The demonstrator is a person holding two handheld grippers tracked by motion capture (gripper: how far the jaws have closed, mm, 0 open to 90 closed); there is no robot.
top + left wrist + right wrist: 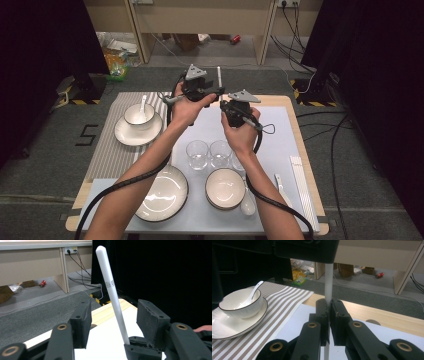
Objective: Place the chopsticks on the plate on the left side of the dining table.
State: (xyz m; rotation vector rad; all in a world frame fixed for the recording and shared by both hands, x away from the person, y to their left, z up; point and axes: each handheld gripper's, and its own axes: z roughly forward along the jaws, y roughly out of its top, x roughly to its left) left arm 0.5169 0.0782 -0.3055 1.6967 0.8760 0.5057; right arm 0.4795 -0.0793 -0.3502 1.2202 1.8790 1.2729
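While right hand-held gripper [329, 312] clamps white chopstick [110, 287] | left hand-held gripper [112, 320] open around it | marking unreadable

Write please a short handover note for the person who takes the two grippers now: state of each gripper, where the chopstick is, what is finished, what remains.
Right gripper: shut on the white chopstick, held upright above the far side of the table.
Left gripper: open, jaws on either side of the chopstick, pads not pressing yet.
Done: the striped mat has a bowl with a spoon on a plate.
Left: probably close the left jaws, release the right, lay the chopstick at that setting. More chopsticks lie at the table's right edge.
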